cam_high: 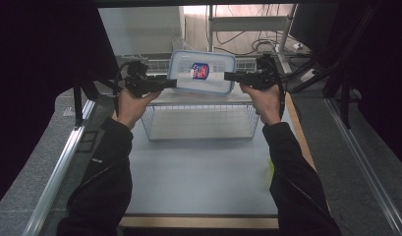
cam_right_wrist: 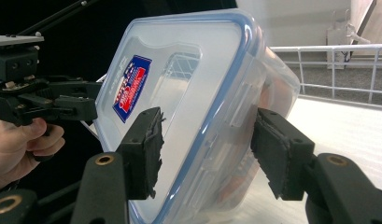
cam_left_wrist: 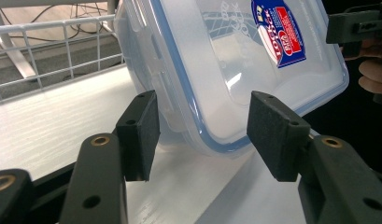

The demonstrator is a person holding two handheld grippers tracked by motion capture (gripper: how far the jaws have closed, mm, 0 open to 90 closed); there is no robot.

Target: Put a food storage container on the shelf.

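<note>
Your left tool [cam_left_wrist: 202, 135] and right tool [cam_right_wrist: 207, 151] straddle lidded plastic container [cam_high: 202, 72], jaws apart, pads seemingly clear of it.

Glossy translucent plastic container [cam_high: 202, 72]; white-coated wire basket [cam_high: 200, 121].

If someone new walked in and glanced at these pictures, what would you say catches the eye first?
First, the clear plastic container with its blue-rimmed lid and red-and-blue label, tilted on edge on the white shelf above the wire basket. Next, the left gripper and right gripper, reaching in from either side. Each gripper view shows a side of the container between the black jaws with gaps at the pads.
</note>
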